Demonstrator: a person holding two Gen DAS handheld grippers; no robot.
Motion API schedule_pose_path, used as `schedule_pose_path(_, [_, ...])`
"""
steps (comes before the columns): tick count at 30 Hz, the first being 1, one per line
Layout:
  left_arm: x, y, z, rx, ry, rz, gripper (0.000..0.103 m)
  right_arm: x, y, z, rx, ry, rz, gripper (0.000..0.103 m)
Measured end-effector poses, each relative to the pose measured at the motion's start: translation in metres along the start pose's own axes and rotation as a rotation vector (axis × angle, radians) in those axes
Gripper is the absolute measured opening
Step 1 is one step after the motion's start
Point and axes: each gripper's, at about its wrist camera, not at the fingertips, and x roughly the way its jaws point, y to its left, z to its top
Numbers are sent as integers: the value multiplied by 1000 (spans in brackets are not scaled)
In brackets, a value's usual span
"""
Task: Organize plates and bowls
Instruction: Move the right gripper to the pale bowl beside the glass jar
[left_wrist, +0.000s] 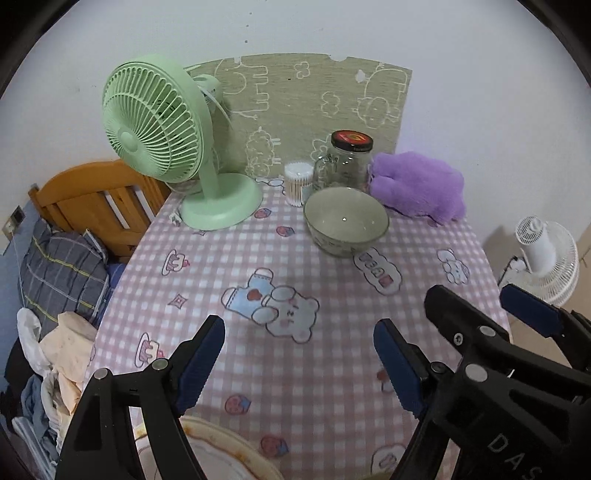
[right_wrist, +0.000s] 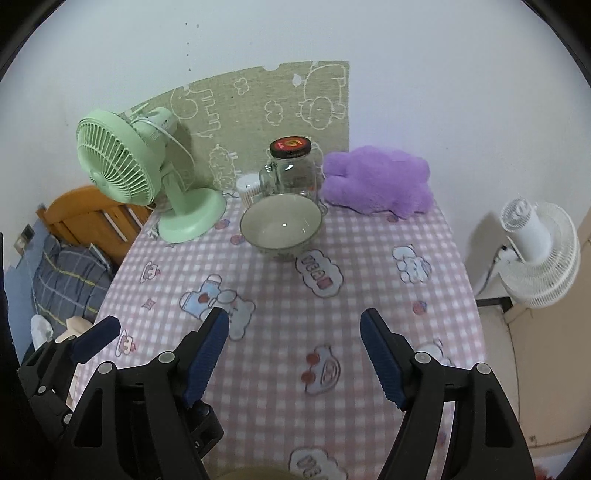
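A grey-green bowl (left_wrist: 346, 220) stands upright and empty at the far side of the table; it also shows in the right wrist view (right_wrist: 281, 224). A plate (left_wrist: 218, 452) with a brownish rim lies at the near edge, under my left gripper. My left gripper (left_wrist: 299, 360) is open and empty above the tablecloth, well short of the bowl. My right gripper (right_wrist: 293, 356) is open and empty; it also shows to the right in the left wrist view (left_wrist: 476, 306). A rounded rim (right_wrist: 255, 472) peeks in at the bottom edge of the right view.
A green desk fan (left_wrist: 177, 147) stands at the far left of the table (left_wrist: 332, 332). A glass jar (left_wrist: 345, 162), a cotton swab tub (left_wrist: 297, 182) and a purple plush (left_wrist: 419, 184) stand behind the bowl. A bed (left_wrist: 62, 266) lies left, a white fan (left_wrist: 546, 258) right.
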Motion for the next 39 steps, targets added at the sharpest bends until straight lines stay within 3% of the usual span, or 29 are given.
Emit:
schedule_pose_path(10, [37, -4, 31, -33, -4, 59, 77, 46, -2, 36, -74, 29, 85, 77])
schedule_pose_path(16, [59, -9, 54, -20, -29, 59, 71, 72, -8, 59, -43, 29, 105, 77])
schedule_pose_path(22, [82, -13, 72, -14, -42, 81, 65, 97, -12, 75, -22, 11, 103, 77])
schedule_pose_path(26, [103, -15, 80, -24, -18, 82, 52, 118, -13, 81, -10, 17, 106, 76])
schedule_pose_path(39, [169, -23, 93, -30, 32, 60, 49, 179, -37, 93, 31, 44, 48, 65])
